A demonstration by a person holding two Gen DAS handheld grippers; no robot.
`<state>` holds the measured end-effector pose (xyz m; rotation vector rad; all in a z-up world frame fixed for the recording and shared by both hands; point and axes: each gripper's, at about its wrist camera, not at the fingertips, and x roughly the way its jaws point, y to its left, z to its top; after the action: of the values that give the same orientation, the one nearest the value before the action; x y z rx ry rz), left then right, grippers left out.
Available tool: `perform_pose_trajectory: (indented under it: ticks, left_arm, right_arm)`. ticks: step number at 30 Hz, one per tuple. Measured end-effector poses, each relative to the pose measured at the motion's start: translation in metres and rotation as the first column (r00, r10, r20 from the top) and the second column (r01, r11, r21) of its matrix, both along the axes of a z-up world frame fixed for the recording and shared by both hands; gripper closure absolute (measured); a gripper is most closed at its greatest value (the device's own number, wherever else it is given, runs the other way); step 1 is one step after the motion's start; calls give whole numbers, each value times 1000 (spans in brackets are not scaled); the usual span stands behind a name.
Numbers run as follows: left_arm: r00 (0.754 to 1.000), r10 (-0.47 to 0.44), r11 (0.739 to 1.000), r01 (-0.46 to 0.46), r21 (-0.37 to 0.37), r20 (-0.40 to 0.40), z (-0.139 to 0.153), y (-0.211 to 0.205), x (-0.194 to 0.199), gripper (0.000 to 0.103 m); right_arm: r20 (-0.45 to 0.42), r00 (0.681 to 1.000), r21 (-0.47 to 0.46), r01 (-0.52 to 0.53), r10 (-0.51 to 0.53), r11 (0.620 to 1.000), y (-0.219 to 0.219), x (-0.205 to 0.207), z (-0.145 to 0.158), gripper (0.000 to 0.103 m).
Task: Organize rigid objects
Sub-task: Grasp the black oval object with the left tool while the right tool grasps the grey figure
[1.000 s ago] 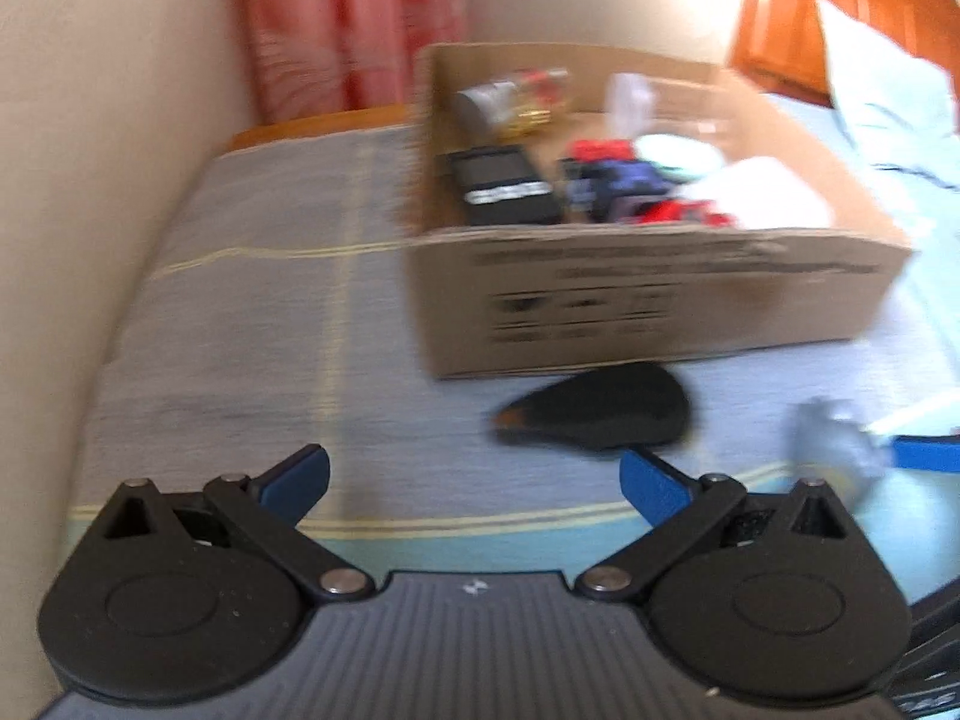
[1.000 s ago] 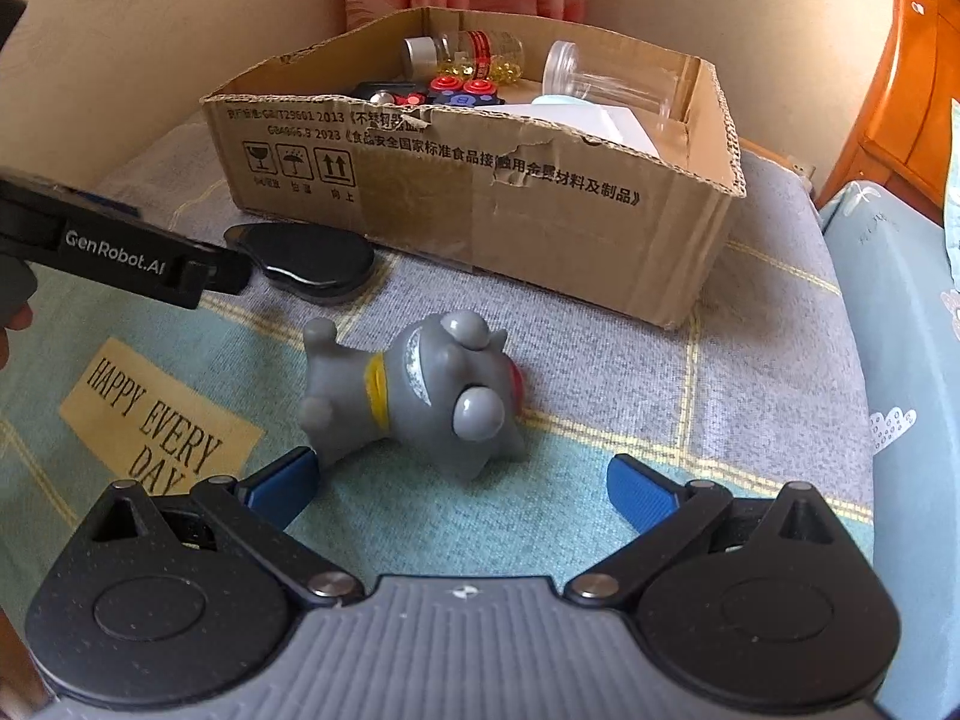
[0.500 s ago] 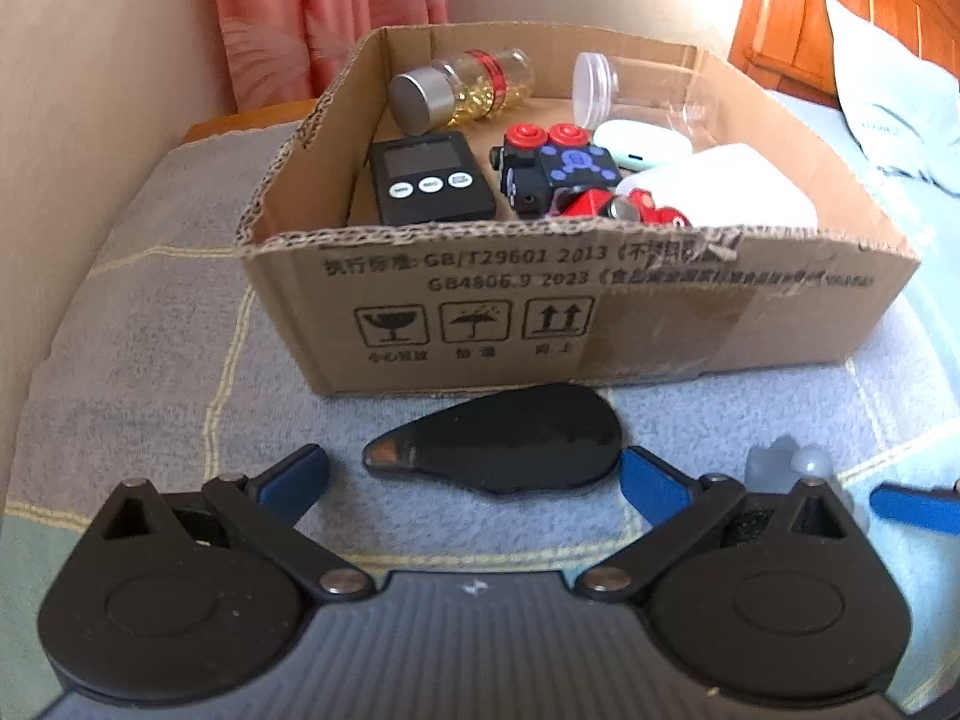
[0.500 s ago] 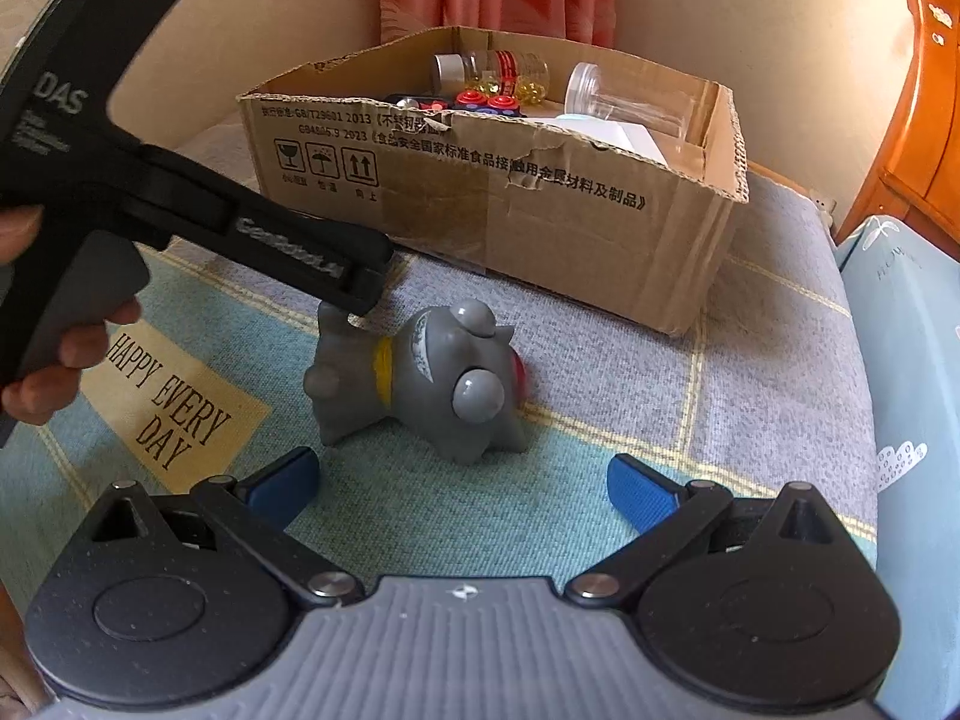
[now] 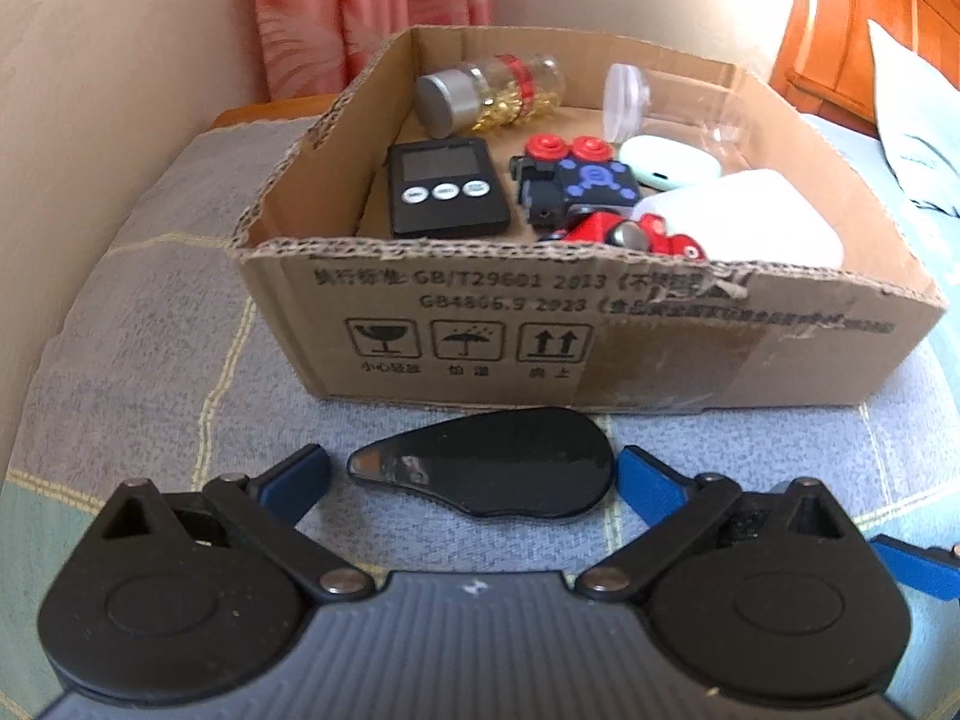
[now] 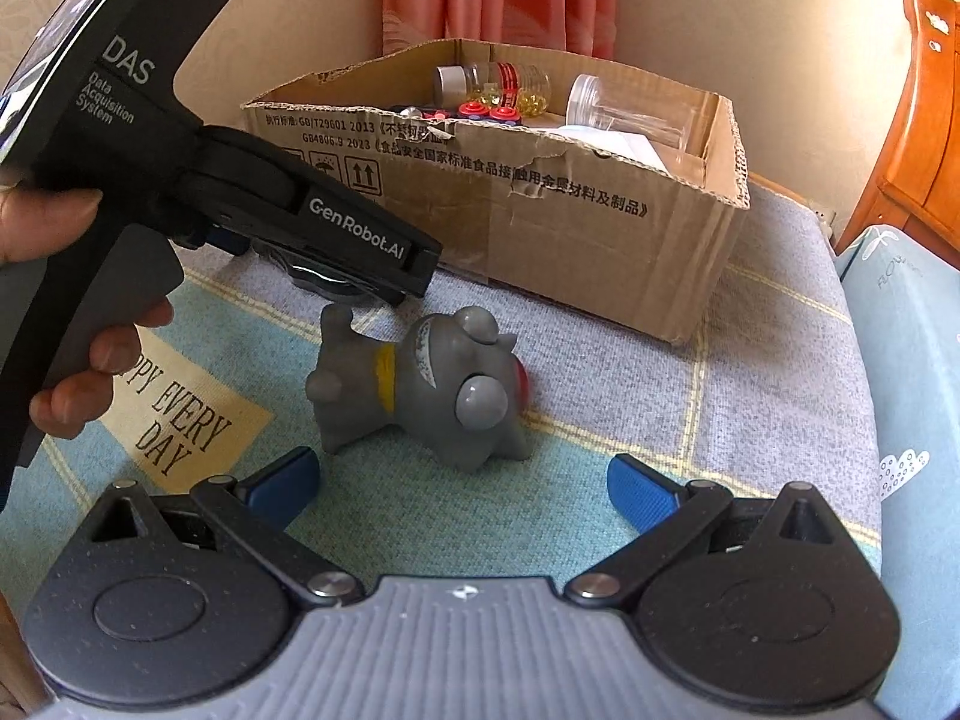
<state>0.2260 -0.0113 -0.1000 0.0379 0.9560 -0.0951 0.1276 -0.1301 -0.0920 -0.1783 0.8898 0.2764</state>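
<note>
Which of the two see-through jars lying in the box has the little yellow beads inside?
The jar with the silver cap and red band, lying at the back of the cardboard box. The other jar, with the white lid, looks empty.

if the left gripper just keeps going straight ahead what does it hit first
Probably the flat black case, lying between the open fingers of the left gripper. Past it stands the front wall of the cardboard box.

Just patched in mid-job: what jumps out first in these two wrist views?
The cardboard box dominates, already holding a timer, bottles and toys. In front of it a flat black teardrop-shaped object lies between the open left gripper's fingers, and a grey toy figure lies on its side ahead of the open right gripper.
</note>
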Motion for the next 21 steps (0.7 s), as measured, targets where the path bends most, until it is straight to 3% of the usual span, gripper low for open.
perform_pose_trajectory:
  ticks: [2,10,16,21]
  left_arm:
    - [1000,-21,1000,21,1,17,2,0,-2,14]
    - [995,-100,995,100,-9,12,5,23,-13,14]
    - [989,-150,988,149,45,14,7,52,-36,14]
    - [989,-148,989,148,3,19,4,70,-48,14]
  right_arm:
    - [-1,1000,-1,-1,1,1000,1,0,0,0]
    - [-19,1000,-1,-13,13,1000,2,8,1,0]
    - [-21,999,-2,-26,26,1000,9,15,0,0]
    - [-11,998,3,-63,63,998,19,23,-2,0]
